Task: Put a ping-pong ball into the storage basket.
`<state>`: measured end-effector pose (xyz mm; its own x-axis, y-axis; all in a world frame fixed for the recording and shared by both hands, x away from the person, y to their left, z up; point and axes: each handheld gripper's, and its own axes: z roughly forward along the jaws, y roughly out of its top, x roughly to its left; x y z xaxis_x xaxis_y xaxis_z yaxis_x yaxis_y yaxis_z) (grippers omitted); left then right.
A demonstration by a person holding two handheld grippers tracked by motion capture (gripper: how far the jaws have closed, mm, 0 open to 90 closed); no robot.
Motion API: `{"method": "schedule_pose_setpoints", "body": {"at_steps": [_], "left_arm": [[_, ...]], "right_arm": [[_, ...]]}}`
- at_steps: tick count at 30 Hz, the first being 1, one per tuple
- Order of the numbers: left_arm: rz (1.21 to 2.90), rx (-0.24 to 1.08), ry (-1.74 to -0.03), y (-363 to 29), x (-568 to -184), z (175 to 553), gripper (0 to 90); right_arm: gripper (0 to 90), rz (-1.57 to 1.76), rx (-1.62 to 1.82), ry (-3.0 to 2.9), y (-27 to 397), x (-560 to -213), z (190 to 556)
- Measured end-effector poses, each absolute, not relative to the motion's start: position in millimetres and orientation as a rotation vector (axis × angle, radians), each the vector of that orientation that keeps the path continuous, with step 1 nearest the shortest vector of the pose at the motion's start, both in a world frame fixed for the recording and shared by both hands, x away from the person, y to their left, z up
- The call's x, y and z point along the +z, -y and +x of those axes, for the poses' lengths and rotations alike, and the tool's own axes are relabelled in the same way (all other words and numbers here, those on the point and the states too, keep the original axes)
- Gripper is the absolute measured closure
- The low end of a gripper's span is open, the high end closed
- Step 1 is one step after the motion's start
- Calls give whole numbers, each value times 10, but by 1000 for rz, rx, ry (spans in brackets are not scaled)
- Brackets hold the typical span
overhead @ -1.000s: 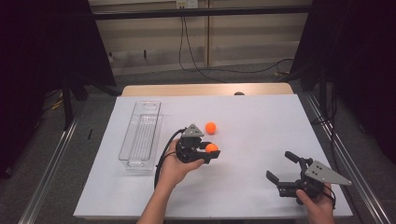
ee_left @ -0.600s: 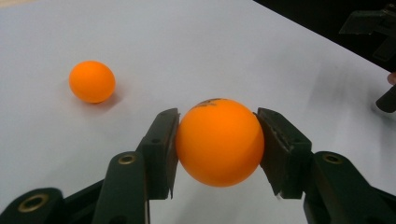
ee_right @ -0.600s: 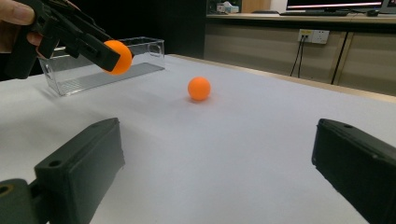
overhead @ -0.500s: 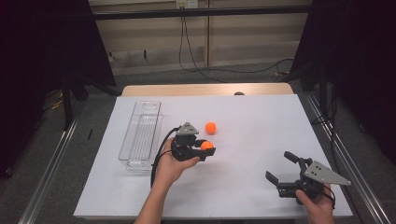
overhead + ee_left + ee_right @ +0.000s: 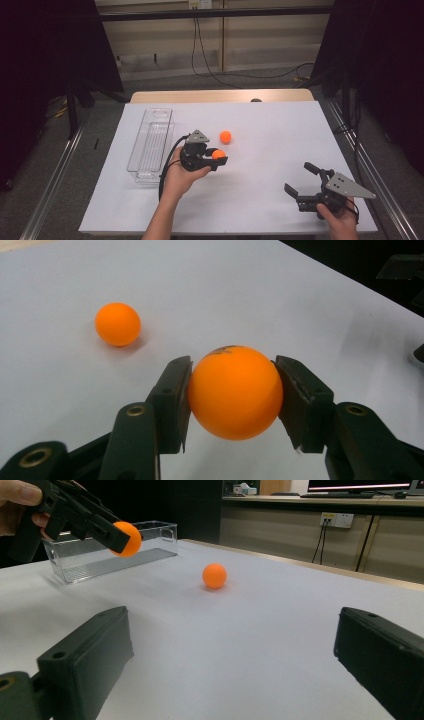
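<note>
Jaws of the left gripper point(image 5: 216, 159) are clamped on an orange ping-pong ball point(image 5: 234, 391), one pad pressing each side; in the left gripper view the ball sits between the pads w/ a dark printed mark on its top, lifted clear of the white table point(image 5: 280, 130). In the right gripper view the same ball shows at the jaw tips, held above the table in front of the container's near end. Jaws of the right gripper point(image 5: 306, 181) are spread wide w/ nothing between them; in its own view both black pads frame bare table surface. That gripper rests low at the table's near right corner, well apart from the left one. Second orange ping-pong ball point(image 5: 225, 136) lies loose on the table, just beyond the held ball and near it, not touching. Container: a clear plastic tray point(image 5: 150, 145), long and narrow, open-topped, lying lengthwise on the left part of the table, just beside the left hand point(image 5: 180, 175). Ribbed floor visible through the walls; no ball shows inside it from the high view or the right gripper view. Held ball is outside the tray, to its right in the high view. Cable trails from the left gripper down along the forearm.
</note>
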<state>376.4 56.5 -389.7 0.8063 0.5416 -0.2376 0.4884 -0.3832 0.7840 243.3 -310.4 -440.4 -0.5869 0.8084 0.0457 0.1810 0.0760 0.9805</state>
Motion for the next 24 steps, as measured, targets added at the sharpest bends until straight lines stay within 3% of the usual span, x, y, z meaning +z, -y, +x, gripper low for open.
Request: {"method": "schedule_pose_setpoints", "body": {"at_steps": [24], "left_arm": [[2029,108,-812,-709,-3855,3805,506]], "right_arm": [[18,979,1549,-1828,3107,-4400,2430]]}}
